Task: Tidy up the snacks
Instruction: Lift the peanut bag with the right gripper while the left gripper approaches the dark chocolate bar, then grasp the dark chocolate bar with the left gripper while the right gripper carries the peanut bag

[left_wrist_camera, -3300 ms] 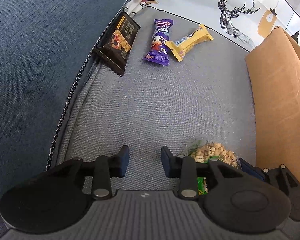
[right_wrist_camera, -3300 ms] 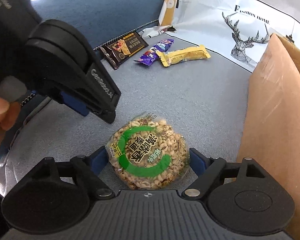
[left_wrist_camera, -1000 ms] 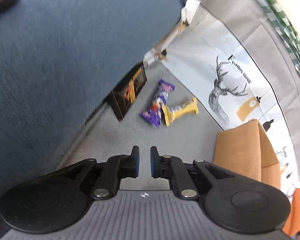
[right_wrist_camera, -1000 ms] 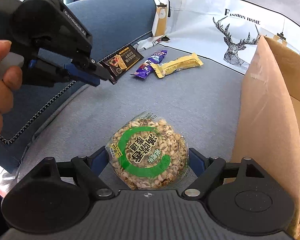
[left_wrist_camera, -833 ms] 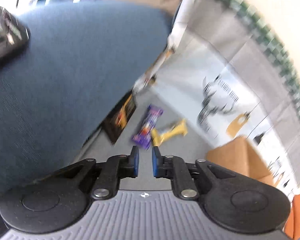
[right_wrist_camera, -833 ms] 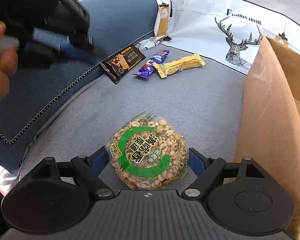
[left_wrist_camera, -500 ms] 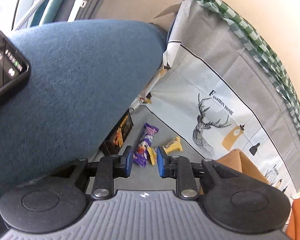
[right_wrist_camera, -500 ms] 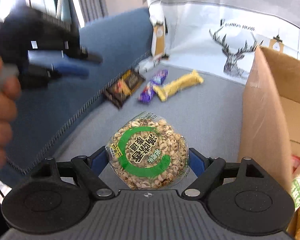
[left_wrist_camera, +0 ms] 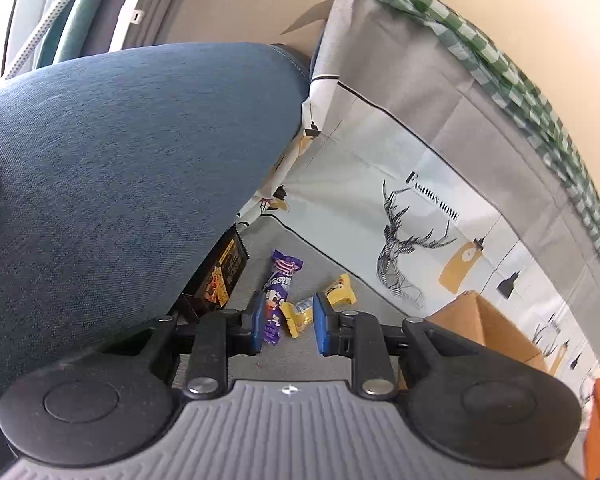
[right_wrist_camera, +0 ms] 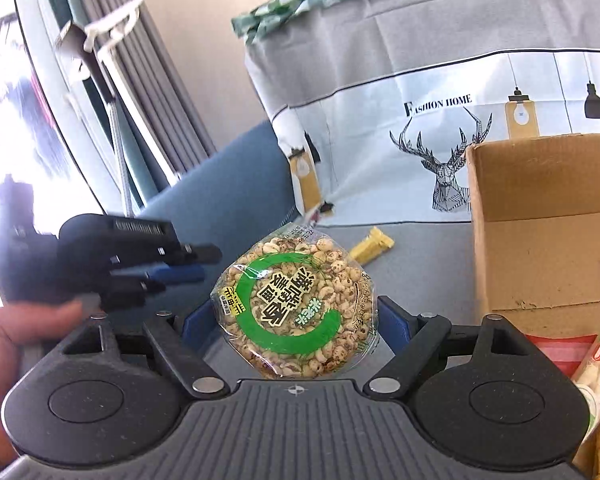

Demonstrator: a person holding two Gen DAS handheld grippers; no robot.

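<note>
My right gripper (right_wrist_camera: 288,322) is shut on a round clear pack of puffed grain with a green ring label (right_wrist_camera: 296,304) and holds it up above the sofa seat, left of the open cardboard box (right_wrist_camera: 540,216). My left gripper (left_wrist_camera: 286,326) is partly open and empty, held high above the seat; it also shows in the right wrist view (right_wrist_camera: 196,262). Far below it on the grey seat lie a dark bar (left_wrist_camera: 220,278), a purple wrapper (left_wrist_camera: 278,288) and a yellow bar (left_wrist_camera: 314,306). The yellow bar also shows in the right wrist view (right_wrist_camera: 370,248).
The blue sofa armrest (left_wrist_camera: 120,184) fills the left. A deer-print cushion (left_wrist_camera: 412,216) stands behind the seat. The box (left_wrist_camera: 484,328) stands at the right and holds several snack packs (right_wrist_camera: 596,356). A window and curtains (right_wrist_camera: 112,92) are at the left.
My right gripper lifted the puffed grain pack off the seat and tilted upward. My left gripper rose away from the seat, narrowed to nearly shut, then opened part way.
</note>
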